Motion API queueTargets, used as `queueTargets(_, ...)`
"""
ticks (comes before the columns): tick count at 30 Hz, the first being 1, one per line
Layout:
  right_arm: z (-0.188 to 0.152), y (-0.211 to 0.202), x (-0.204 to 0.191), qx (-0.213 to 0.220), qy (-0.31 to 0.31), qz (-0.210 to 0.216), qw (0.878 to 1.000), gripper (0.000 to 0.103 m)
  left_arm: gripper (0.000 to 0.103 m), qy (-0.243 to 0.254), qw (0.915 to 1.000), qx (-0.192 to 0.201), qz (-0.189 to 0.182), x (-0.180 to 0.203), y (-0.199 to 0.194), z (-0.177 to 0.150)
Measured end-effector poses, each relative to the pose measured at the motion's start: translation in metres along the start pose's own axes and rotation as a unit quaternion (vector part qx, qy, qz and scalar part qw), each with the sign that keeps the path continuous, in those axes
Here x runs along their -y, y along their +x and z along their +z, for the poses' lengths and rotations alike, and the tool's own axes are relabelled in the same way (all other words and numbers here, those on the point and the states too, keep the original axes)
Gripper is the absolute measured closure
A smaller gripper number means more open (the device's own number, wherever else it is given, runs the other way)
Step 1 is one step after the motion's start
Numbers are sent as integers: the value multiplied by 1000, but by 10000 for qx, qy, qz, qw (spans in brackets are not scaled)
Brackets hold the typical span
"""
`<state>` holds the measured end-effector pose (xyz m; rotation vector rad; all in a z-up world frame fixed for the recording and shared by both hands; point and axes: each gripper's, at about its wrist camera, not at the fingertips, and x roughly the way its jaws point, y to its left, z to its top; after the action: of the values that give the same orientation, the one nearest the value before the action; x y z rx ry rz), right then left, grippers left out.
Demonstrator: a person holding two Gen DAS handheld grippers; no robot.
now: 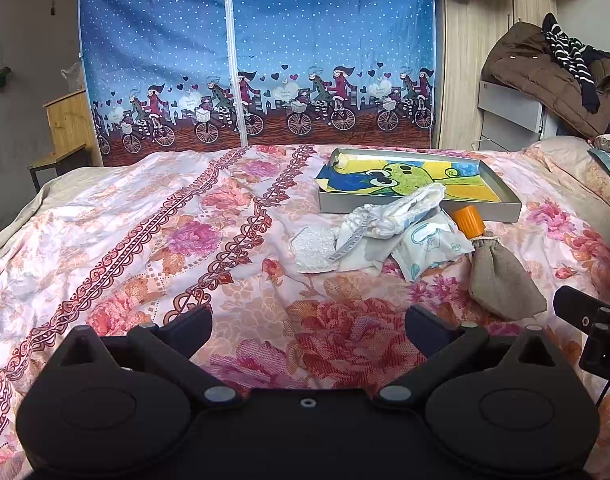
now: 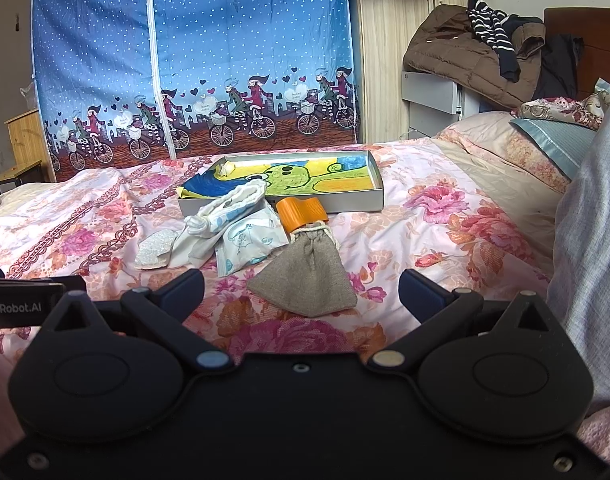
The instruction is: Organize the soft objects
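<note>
grey burlap drawstring pouch (image 2: 307,276) lies on the floral bedspread (image 2: 445,216), nearest the right gripper (image 2: 301,290) and roughly centred between its fingers, though not yet reached. right fingers spread wide, holding nothing. left gripper (image 1: 308,320) likewise wide open and empty, hovering over bare bedspread, with the pile ahead and to its right. pile: white cloth bundle (image 2: 229,210) lying over a printed wipes packet (image 2: 249,246), a white textured pad (image 2: 155,250) at the left edge, an orange ribbed piece (image 2: 301,210) touching the pouch's tied neck. behind them, a shallow grey tray (image 2: 357,204) lined with a yellow, blue and green drawing, holding only one small crumpled scrap at its far left corner. judgement: sorting has barely begun; tray is the likely destination, pouch the likely first pick. risks: the pouch is limp, so a pinch on loose fabric may lift only a fold and let it sag or slip. its cord end touches the orange piece, which could be dragged along. bedspread is wrinkled and soft, so fingers closing low may catch the cover as well. cloth bundle overlaps the packet and leans at the tray's front wall; pulling either may shift both.
</note>
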<state>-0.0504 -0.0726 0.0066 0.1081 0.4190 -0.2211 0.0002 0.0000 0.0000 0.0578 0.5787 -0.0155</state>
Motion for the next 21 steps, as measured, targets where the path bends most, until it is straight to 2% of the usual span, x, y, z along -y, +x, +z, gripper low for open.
queueTargets(13,0,0,0,10,40,48,10000,0,1,-74,9999,-112,-53,0,6,-2)
queueTargets(17,4,14,6,-96,129,390,9991,0,1,-227,9996,-146,-120,-5,14,0)
queueTargets(21,13,43,15,-376,49,457,9982,0,1,-428,9984,-236,-299,-9,30,2)
